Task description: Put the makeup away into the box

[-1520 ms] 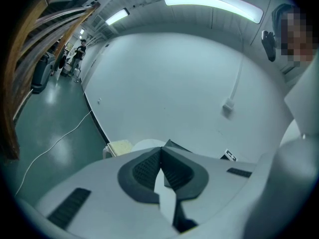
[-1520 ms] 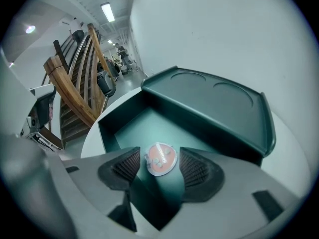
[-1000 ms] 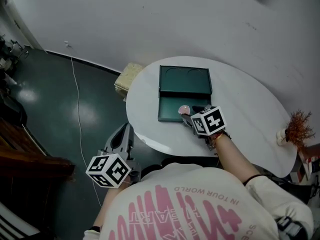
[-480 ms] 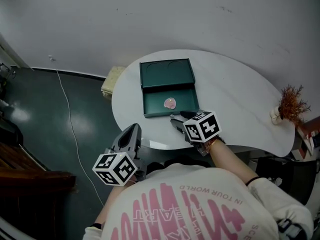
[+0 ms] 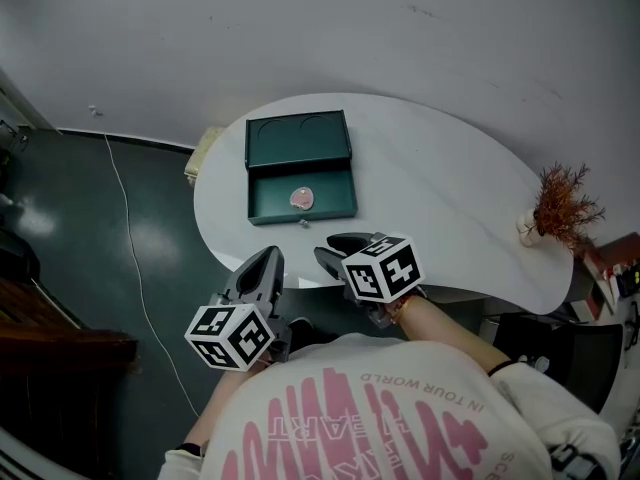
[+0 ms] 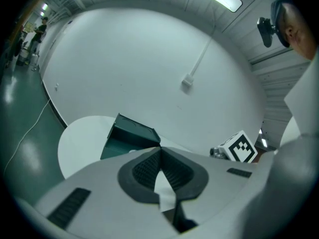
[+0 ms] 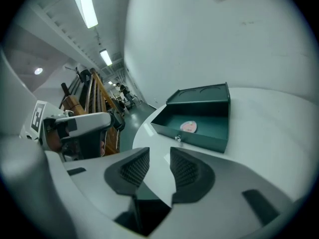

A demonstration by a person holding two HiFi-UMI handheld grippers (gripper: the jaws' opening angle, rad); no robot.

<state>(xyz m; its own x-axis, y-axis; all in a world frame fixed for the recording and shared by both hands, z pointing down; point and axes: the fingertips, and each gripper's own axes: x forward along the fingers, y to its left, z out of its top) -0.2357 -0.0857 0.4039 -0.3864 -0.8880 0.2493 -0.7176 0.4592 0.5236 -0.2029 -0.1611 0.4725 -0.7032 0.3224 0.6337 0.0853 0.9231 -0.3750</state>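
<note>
The dark green box lies open on the white table, lid tilted back. A round pink makeup compact rests in its tray, also seen in the right gripper view. My right gripper hovers at the table's near edge, short of the box. Its jaws have just been closing and still stand apart with nothing between them. My left gripper is off the table's near-left edge, shut and empty, pointing toward the box.
A small vase with dried reddish twigs stands at the table's right end. A cable runs over the dark floor on the left. A beige block sits beside the table's far-left edge. Dark wooden furniture is at far left.
My right gripper has drawn back from the box to the table's near edge, leaving the pink compact in the tray, and its jaws have narrowed. My left gripper has moved forward toward the table edge.
</note>
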